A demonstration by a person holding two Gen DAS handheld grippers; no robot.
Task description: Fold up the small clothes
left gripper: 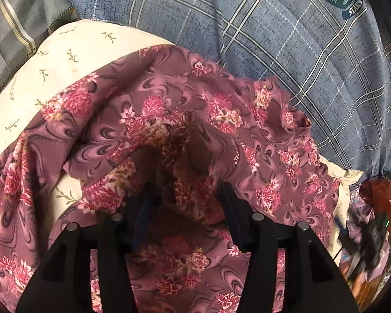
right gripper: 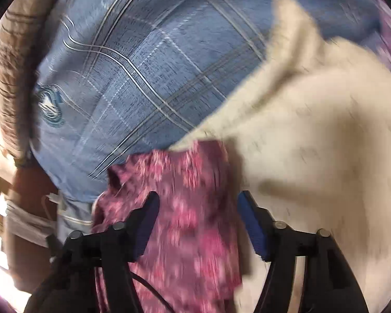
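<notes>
though the blue plaid bedding [left gripper: 286, 60] fills most of the space behind, it is only the backdrop; on it lies a cream pillow with small leaf sprigs [left gripper: 65, 60], and crumpled over that pillow is the mauve floral garment [left gripper: 169, 99], the piece to be folded. it looks thin, light and very limp, bunching into soft ridges and slumping over the pillow's edge, so i'd expect it to sag and slip wherever it isn't supported; a hem or corner, pinched through both layers, seems the best place to take it, not the loose middle. the left gripper [left gripper: 185, 182] points down into a heaped fold, its jaws about half open with cloth bunched between them, and i cannot tell whether the pads actually pinch it. in the blurred right view, the right gripper [right gripper: 198, 214] stands wide apart over a hanging strip of the same garment [right gripper: 185, 208], the blue pads [right gripper: 250, 224] clear of the cloth, holding nothing.
</notes>
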